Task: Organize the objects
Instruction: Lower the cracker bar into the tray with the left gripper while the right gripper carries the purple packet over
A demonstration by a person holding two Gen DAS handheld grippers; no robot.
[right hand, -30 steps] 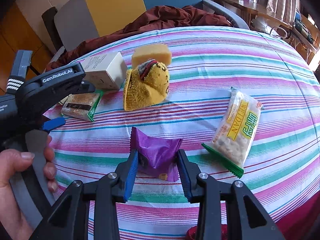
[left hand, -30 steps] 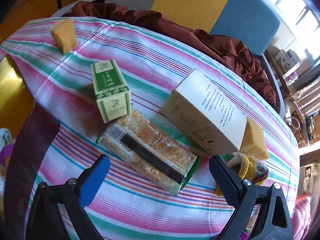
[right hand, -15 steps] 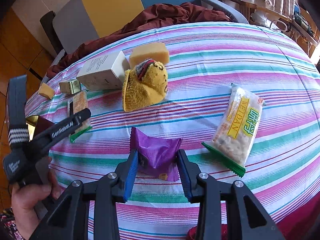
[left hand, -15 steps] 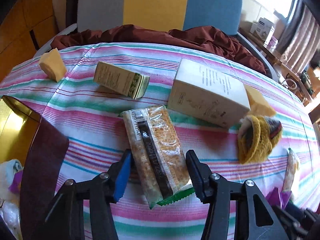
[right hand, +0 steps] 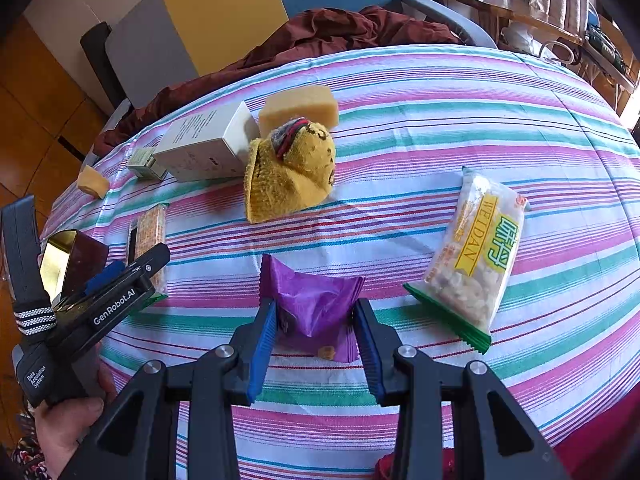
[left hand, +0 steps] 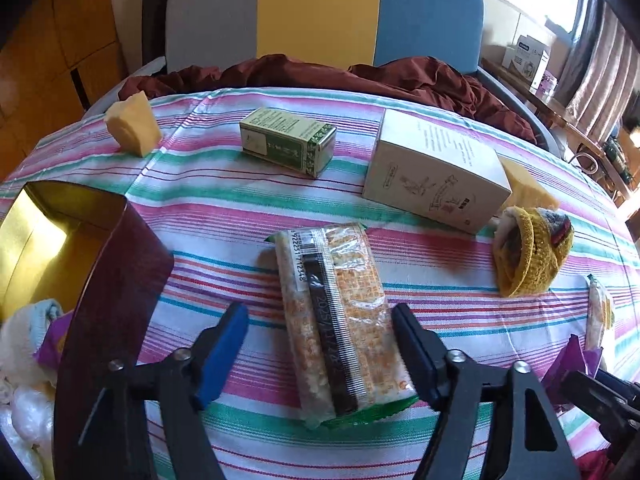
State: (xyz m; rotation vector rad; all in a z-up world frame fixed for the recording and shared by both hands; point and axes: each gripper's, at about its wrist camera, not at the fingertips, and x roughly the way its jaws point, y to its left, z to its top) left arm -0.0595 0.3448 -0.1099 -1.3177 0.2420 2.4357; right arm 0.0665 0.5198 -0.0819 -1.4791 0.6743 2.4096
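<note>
My left gripper is open. Its fingers stand on either side of a clear packet of orange crackers lying on the striped tablecloth; a gap shows by the left finger. My right gripper is shut on a purple snack packet, which rests on the cloth. A dark red tin with a gold inside stands open at the left and holds several soft items. The left gripper also shows in the right wrist view.
On the cloth lie a green box, a white box, two yellow sponges, a yellow knit hat and a Weidan snack bag. A chair with a maroon cloth stands behind the table.
My left gripper swung round, lined up with the cracker packet and came down over it, its fingers now astride it. My right gripper stayed shut on the purple packet.
</note>
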